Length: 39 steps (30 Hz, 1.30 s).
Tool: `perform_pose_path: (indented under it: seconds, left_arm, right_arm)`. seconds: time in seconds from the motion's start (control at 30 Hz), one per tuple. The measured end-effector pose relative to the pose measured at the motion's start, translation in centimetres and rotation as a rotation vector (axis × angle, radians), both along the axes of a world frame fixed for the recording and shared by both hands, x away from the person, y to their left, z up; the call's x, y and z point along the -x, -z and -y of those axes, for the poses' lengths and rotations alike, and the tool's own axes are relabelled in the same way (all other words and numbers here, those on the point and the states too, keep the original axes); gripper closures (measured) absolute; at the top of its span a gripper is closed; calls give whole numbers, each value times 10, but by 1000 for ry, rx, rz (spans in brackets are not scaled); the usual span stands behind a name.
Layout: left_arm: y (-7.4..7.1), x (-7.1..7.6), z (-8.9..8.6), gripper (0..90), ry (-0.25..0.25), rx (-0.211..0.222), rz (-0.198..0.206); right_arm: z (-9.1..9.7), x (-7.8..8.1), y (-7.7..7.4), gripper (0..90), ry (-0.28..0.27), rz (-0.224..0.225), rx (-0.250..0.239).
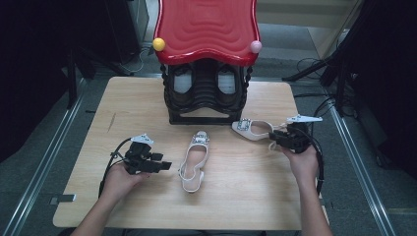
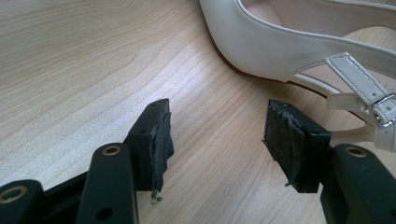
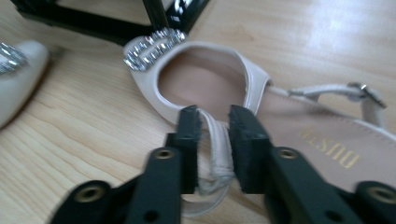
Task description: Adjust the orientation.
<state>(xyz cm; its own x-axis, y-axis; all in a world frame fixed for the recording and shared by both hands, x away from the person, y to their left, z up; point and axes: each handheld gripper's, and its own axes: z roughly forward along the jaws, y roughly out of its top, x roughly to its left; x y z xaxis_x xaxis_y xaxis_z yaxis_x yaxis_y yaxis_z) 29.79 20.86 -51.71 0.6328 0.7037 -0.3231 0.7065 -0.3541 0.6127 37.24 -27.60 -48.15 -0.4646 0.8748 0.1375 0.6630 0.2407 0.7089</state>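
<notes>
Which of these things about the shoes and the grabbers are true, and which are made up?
1. Two pale shoes lie on the wooden table. True: one shoe in the middle, the other shoe to the right.
2. The left gripper is squeezing a shoe. False: its jaws stand apart over bare wood, beside the middle shoe.
3. A strap sits between the right gripper's jaws. True.
4. The rack behind the shoes has a blue top. False: the top is red.
5. The rack is empty. False: dark shoes sit inside.
</notes>
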Motion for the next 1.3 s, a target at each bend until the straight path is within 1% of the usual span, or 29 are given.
perform_pose_path:
  seconds: [0.03, 0.1, 0.13, 0.23, 0.33, 0.4, 0.47, 0.6, 0.7, 0.83, 0.87, 0.93, 1.03, 1.1, 1.13, 1.2, 1.27, 1.3]
  left_arm:
    - [0, 0, 0, 416, -3, -1, -2]
    - [0, 0, 0, 416, -4, -3, -1]
    - [0, 0, 0, 416, -5, -3, -2]
    - [0, 0, 0, 416, -6, 1, -2]
    - [1, -1, 0, 417, -6, -1, -3]
    - [0, 0, -1, 417, -8, 6, -3]
    - [0, -1, -2, 417, -9, 5, -1]
    - [1, -1, -1, 417, -8, 5, -4]
    - [0, -1, -2, 417, -6, 8, -4]
    - [1, -2, -2, 417, -6, 5, -4]
    - [1, -2, -2, 417, -8, 6, -4]
    - [1, -2, -2, 417, -9, 7, -5]
    - [1, -2, -1, 417, -7, 5, -7]
    - [1, -1, -1, 417, -6, 2, -5]
    - [1, -1, -1, 417, -5, 3, -5]
    - [1, -2, -1, 417, -7, 4, -6]
    - [1, -2, -1, 417, -9, 1, -7]
    - [1, -2, -1, 417, -9, 1, -7]
  right_arm:
    - [0, -2, 3, 804, -2, -8, -1]
    - [1, -3, 3, 817, 6, -13, -21]
    - [0, -4, 2, 821, 10, -28, -22]
    - [-3, -1, 0, 827, 16, -39, -2]
    - [-6, 1, -3, 829, 9, -61, -9]
    - [-11, 5, -4, 829, 2, -73, 2]
    - [-17, 10, -7, 829, -12, -89, 0]
    - [-30, 20, -9, 830, -52, -98, -1]
    - [-41, 27, -9, 830, -85, -114, -4]
    - [-57, 35, -8, 829, -122, -121, -4]
    - [-61, 37, -7, 828, -136, -122, -2]
    - [-67, 40, -6, 825, -146, -116, -2]
    - [-67, 40, -6, 812, -157, -100, 1]
    - [-64, 40, -7, 780, -154, -100, -22]
    - [-62, 40, -8, 765, -161, -89, -38]
    - [-58, 41, -15, 755, -159, -70, -75]
    - [-53, 42, -22, 753, -154, -31, -89]
    - [-50, 43, -25, 755, -148, -22, -96]
